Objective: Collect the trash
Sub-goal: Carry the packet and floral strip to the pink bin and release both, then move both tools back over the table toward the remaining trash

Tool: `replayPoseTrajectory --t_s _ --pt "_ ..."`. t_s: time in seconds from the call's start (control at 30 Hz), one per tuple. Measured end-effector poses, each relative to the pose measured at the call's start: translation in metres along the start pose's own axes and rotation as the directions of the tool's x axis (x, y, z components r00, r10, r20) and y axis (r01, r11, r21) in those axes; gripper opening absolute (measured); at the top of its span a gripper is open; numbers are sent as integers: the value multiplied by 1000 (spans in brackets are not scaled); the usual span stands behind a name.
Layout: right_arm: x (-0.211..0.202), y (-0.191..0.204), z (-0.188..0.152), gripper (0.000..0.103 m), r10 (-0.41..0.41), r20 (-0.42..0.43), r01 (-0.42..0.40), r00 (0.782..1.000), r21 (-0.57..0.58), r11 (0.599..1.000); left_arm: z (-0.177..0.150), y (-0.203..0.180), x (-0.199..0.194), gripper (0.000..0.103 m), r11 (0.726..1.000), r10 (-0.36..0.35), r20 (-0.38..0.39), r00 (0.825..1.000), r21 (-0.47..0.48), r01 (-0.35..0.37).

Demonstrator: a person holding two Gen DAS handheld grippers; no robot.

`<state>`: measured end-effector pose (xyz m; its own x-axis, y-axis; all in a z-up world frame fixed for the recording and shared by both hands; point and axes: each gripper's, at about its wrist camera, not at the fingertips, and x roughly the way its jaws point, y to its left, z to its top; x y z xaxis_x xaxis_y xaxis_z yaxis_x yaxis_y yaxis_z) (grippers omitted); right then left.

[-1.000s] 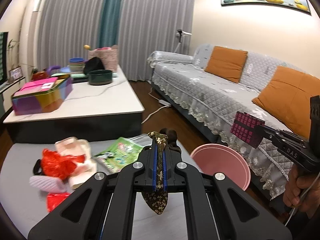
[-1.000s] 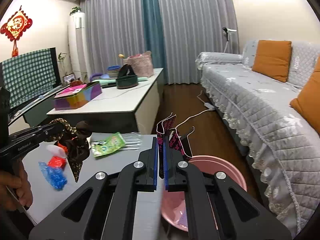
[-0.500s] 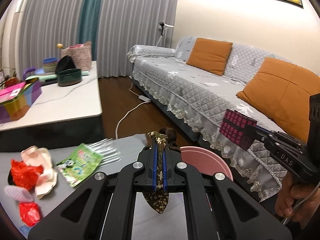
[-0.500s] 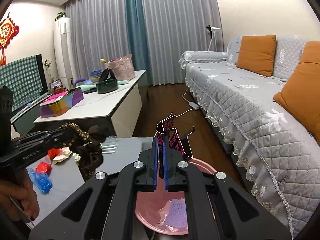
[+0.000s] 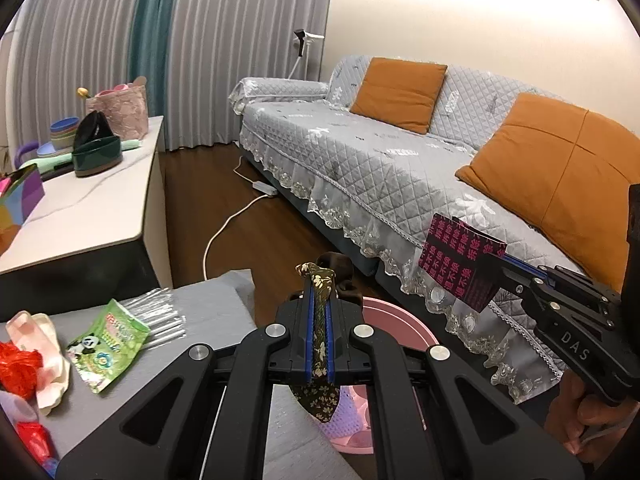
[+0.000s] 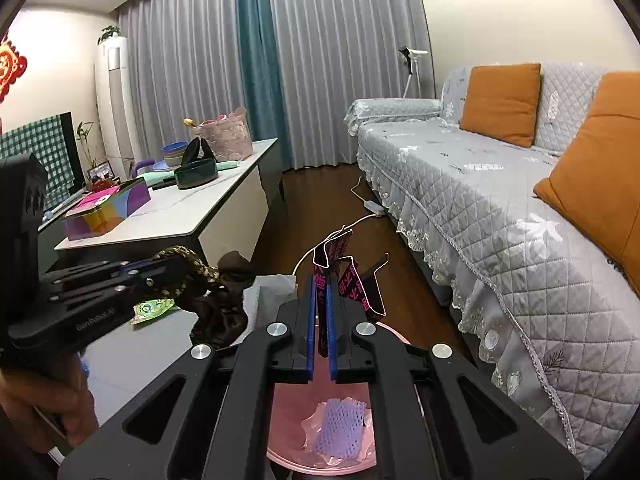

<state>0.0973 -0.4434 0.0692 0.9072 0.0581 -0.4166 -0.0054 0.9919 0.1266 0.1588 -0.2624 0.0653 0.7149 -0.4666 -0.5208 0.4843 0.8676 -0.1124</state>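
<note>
My left gripper (image 5: 319, 280) is shut on a brown and gold patterned wrapper (image 5: 318, 394), held over the near rim of the pink bin (image 5: 404, 322). From the right wrist view that wrapper (image 6: 216, 304) hangs beside the bin. My right gripper (image 6: 320, 284) is shut on a black and pink printed wrapper (image 6: 352, 280), held above the pink bin (image 6: 292, 408). A purple mesh piece (image 6: 340, 424) lies inside the bin. The right gripper also shows in the left wrist view (image 5: 494, 262) with its wrapper (image 5: 456, 260).
On the grey low table (image 5: 208, 308) lie a green panda packet (image 5: 106, 340), clear plastic (image 5: 160, 308), red wrappers (image 5: 18, 364) and pale foam (image 5: 44, 344). A white coffee table (image 5: 84, 204) holds bowls and boxes. A grey sofa (image 5: 400, 168) stands at the right.
Both grippers have moved right, away from the grey table and over the pink bin. Each still holds its wrapper.
</note>
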Motion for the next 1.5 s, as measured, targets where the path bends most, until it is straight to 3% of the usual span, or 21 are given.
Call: replayPoseTrajectory --t_s 0.87,0.97,1.03,1.1,1.3,1.5 --pt "27 -8 -12 6 -17 -70 17 997 -4 1000 -2 -7 40 4 1000 -22 -69 997 7 22" --pt "31 -5 -14 12 -25 -91 24 996 -14 1000 -4 -8 44 9 998 -62 -96 993 3 62" --pt "33 -5 -15 34 -47 -95 45 994 -21 999 -8 -6 46 29 999 -48 -119 992 10 50" --pt "31 -7 -15 46 -63 -85 63 994 -6 998 -13 1 40 34 999 -35 -122 992 0 36" --pt "25 1 -10 47 -46 -59 48 997 27 998 -27 25 -6 34 1000 16 -76 997 -5 -16" --pt "17 37 -10 47 12 -32 -12 999 3 1000 -36 63 -58 34 996 77 -28 997 -34 -78"
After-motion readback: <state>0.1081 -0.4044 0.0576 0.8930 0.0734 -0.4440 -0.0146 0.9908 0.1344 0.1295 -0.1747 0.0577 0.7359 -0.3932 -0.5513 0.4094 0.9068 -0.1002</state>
